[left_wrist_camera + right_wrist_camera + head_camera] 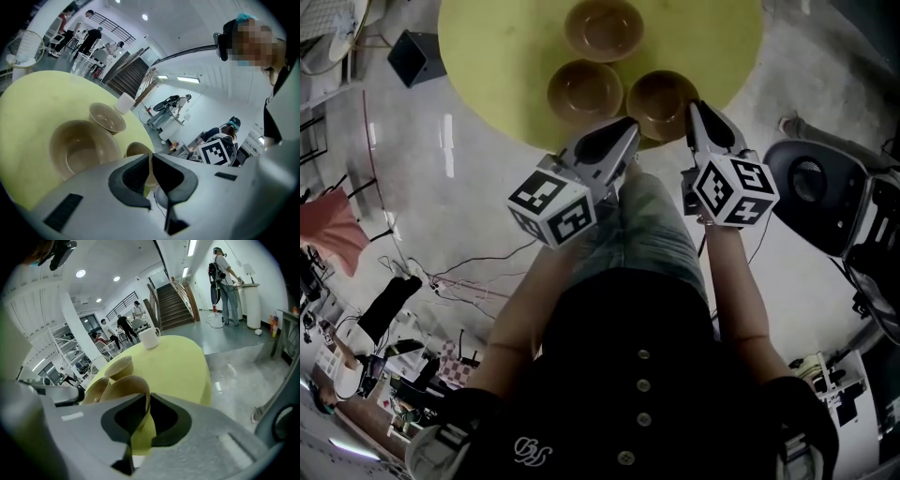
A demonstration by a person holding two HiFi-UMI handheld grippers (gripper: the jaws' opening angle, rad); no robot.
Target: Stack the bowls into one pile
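Three brown bowls stand apart near the front edge of a round yellow table [487, 56]: a far one [603, 28], a middle one [584, 91] and a right one [662, 103]. My right gripper [696, 108] is at the right bowl's near rim. In the right gripper view this bowl [124, 387] has its thin wall between the jaws, and my right gripper [147, 404] is shut on it. My left gripper [630, 125] hovers at the table edge between the middle and right bowls. In its own view my left gripper [150, 161] is shut with nothing held, and the middle bowl [79, 150] lies ahead to the left.
A white cup [150, 338] stands at the table's far side. On the floor are a black box [417, 56] at the left, loose cables [469, 277], and a black machine [825, 192] at the right. People stand far off in the hall.
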